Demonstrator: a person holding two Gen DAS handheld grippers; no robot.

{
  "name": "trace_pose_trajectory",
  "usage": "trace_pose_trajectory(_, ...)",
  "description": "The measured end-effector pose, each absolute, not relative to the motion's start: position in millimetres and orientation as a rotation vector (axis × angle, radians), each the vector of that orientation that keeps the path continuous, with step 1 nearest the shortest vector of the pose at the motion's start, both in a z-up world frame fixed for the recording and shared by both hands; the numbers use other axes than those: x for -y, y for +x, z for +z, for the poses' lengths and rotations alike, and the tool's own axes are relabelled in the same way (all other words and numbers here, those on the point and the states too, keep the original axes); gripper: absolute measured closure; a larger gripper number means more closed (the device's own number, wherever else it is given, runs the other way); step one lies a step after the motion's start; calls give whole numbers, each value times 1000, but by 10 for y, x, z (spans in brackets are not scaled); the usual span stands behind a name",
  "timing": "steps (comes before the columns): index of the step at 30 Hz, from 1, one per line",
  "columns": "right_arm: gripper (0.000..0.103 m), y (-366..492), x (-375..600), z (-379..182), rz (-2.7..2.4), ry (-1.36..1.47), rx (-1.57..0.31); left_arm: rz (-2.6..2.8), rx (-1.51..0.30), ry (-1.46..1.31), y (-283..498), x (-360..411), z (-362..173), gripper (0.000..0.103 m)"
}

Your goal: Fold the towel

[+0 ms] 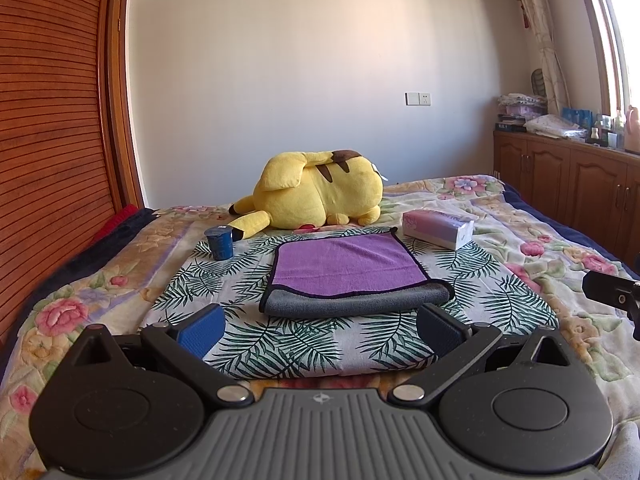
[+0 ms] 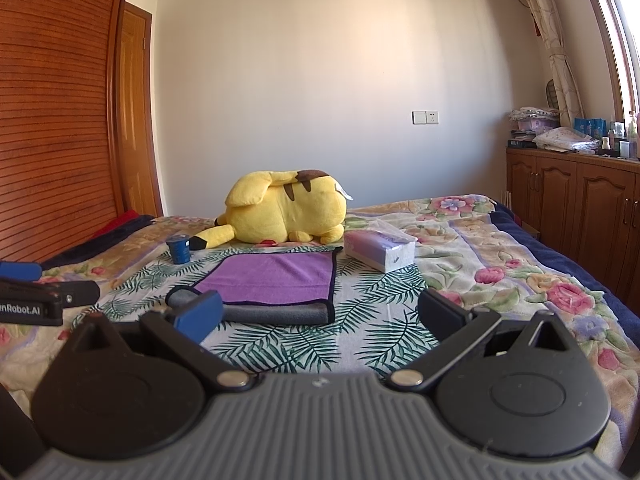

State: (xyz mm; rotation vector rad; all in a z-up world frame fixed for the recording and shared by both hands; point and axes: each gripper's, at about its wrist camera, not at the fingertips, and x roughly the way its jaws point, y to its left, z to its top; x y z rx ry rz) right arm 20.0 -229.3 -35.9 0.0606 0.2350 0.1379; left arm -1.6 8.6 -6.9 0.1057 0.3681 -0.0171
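A purple towel (image 1: 344, 266) with a grey underside and dark trim lies folded on a leaf-print cloth (image 1: 320, 344) on the bed. Its grey folded edge faces me. It also shows in the right wrist view (image 2: 272, 276). My left gripper (image 1: 320, 330) is open and empty, just short of the towel's near edge. My right gripper (image 2: 320, 318) is open and empty, near the towel's near right corner; its left pad overlaps the grey edge in view. The left gripper's body shows at the left of the right wrist view (image 2: 36, 302).
A yellow plush toy (image 1: 316, 194) lies behind the towel. A blue cup (image 1: 219, 243) stands at the towel's far left and a tissue pack (image 1: 438, 228) at its far right. A wooden wardrobe (image 1: 48, 140) is left, low cabinets (image 1: 568, 184) right.
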Motion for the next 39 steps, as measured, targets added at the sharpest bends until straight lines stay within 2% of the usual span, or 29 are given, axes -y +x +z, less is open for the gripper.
trace_pose_trajectory(22,1,667,2039,-351,216,-1,-323,-72,-486,138,592,-180,-155,16)
trace_pose_trajectory(25,12,782,2021,-355,228,-8,-350,-78,-496,132,714,-221,-153,16)
trace_pose_trajectory(39,19,1338,2007,-342,261,-22,-419,-97,-556,146,1321,-352,-290,17)
